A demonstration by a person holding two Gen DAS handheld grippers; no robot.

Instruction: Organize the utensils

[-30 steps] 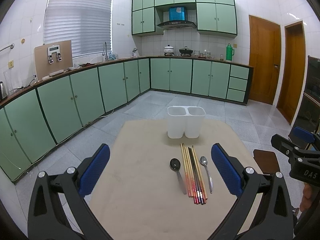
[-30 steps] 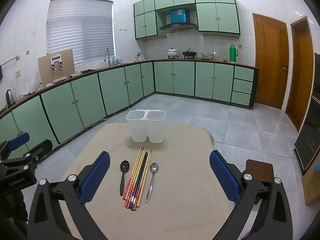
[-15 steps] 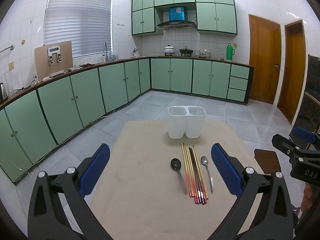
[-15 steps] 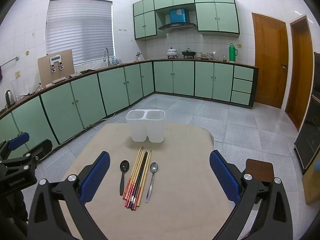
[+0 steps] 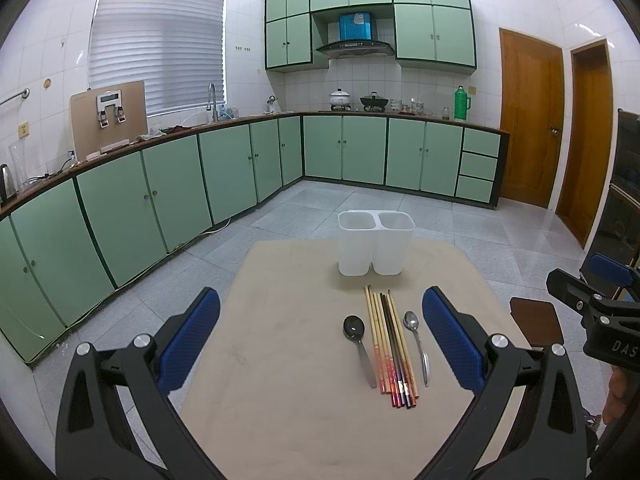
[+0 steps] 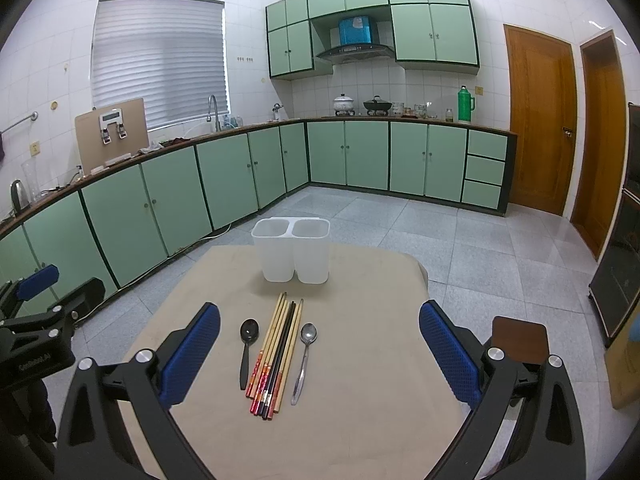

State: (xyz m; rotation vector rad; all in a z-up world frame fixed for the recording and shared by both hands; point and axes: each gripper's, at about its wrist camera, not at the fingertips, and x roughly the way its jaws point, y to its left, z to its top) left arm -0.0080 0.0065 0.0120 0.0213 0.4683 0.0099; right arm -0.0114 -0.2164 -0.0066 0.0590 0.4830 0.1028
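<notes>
Green cabinets line the kitchen behind a beige table (image 6: 360, 360) on which everything is laid out. Almost nothing is changed from a second ago: only a slight drift of both views is seen, and no utensil is moved. A white two-part holder (image 6: 292, 250) is set at the far edge, both parts apparently empty. Just before it, chopsticks (image 6: 276, 354) are bundled between a dark spoon (image 6: 247, 346) and a metal spoon (image 6: 305, 358), each lying apart from the bundle. The left claw (image 5: 320, 340) and right claw (image 6: 320, 344) are held wide open above the table, gripping nothing. Sorting is judged not yet begun.
</notes>
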